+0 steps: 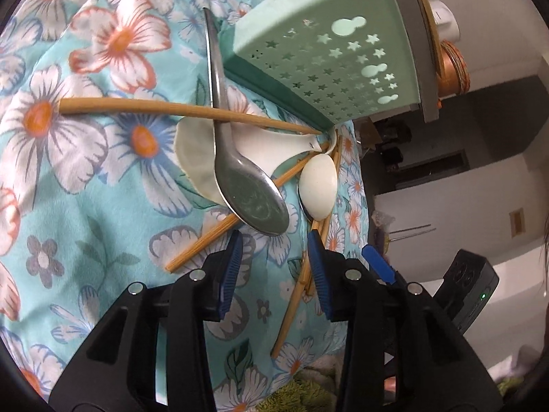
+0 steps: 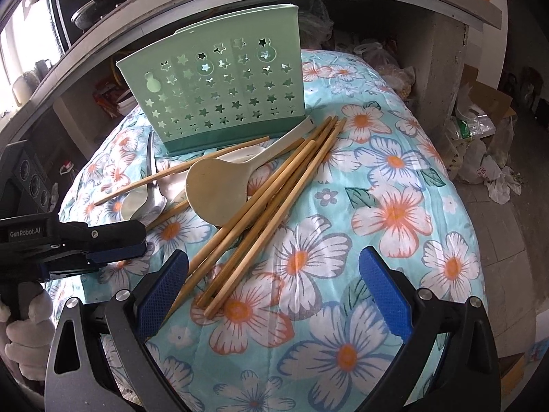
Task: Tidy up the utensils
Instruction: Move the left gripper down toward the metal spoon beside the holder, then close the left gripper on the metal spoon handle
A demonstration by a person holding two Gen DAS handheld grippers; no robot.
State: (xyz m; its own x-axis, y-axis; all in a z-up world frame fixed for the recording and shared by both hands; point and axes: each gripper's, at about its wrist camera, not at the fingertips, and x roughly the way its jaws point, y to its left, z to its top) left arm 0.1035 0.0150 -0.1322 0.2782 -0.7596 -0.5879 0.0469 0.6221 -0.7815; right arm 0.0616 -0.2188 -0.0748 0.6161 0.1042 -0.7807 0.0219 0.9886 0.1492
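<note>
Left tool [image 1: 274,257]: jaws part-open, nothing between the pads, hovering just short of the metal spoon [image 1: 250,199]. Right tool [image 2: 274,302]: jaws wide apart, empty, above the near ends of the chopsticks [image 2: 260,213].

Surface: flowered cloth [image 2: 394,240] over a rounded top; whether a desk lies beneath cannot be told.

Holder: green plastic utensil holder [image 2: 219,96], upright at the far edge of the cloth, star cut-outs, nothing visible inside.

Utensils, all loose in one crossed heap in front of the holder:
- metal spoon, bowl toward the left tool, handle running away toward the holder;
- cream rice paddle [image 2: 219,185], blade near, handle angled up to the holder's base;
- white spoon [image 1: 317,185], beside the metal spoon;
- chopsticks, fanned, long axes slanting from the right tool toward the holder.

Step, by judgement: the first pick, sorting not yet begun. Next move likely calls for closing the left tool on the metal spoon's bowl, then lifting it clear of the chopstick [image 1: 171,108] crossing its handle.
</note>
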